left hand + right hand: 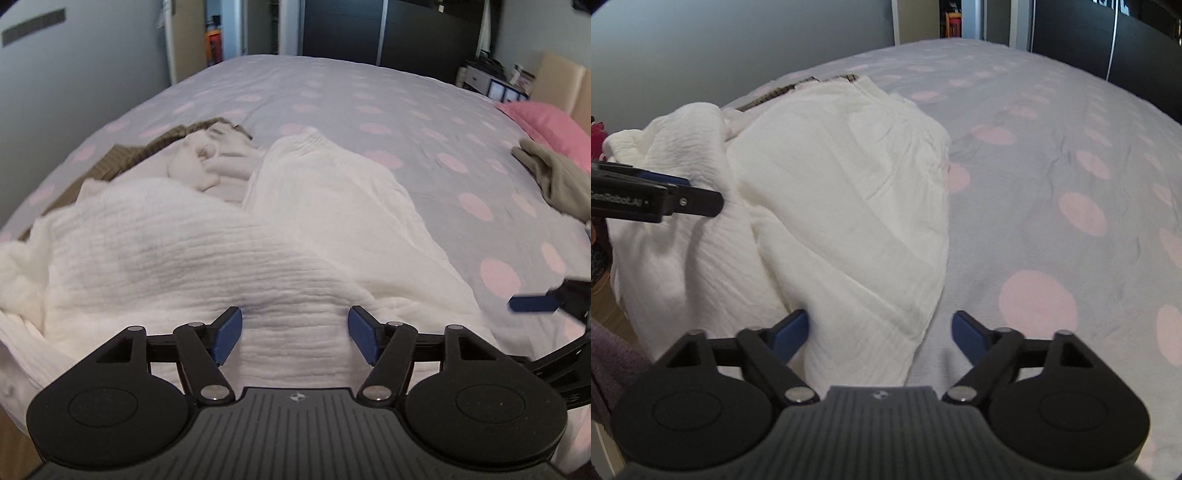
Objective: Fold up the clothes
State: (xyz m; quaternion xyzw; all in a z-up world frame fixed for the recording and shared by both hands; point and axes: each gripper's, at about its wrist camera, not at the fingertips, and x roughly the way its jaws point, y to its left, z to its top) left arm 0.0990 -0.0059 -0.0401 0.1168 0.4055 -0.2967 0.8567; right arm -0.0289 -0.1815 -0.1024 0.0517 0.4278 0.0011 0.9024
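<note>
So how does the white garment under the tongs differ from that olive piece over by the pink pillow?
The white garment is pale, crinkle-textured and spread wide across the near bed; the olive garment is dull green-brown, smoother and looks much smaller in this view. The white one lies right under both open tongs, left and right; the olive one sits far off beside the pink pillow. Both lie unfolded on the spotted bedspread.
</note>
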